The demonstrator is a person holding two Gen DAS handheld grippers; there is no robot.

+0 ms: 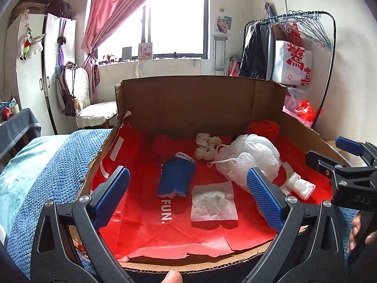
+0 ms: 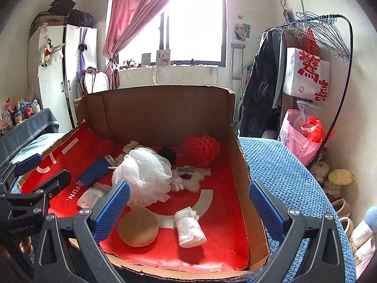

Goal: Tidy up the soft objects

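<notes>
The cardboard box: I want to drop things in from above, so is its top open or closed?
Open. The cardboard box has no lid across it, and the white mesh pouf and blue cloth inside lie in plain view.

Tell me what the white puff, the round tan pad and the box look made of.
White puff: gathered plastic-looking mesh netting, matte, with a cord loop. Round tan pad: likely sponge or foam, with a dull, finely textured surface. Box: brown corrugated cardboard, fluting visible at the torn edges, lined with glossy red paper.

The left gripper (image 1: 188, 198) and right gripper (image 2: 189, 212) share one build: black triangular-cutout arms, silver round screws, ribbed blue pads. Pale lettering marks each black body. A bare fingertip (image 1: 173, 276) shows below.
</notes>
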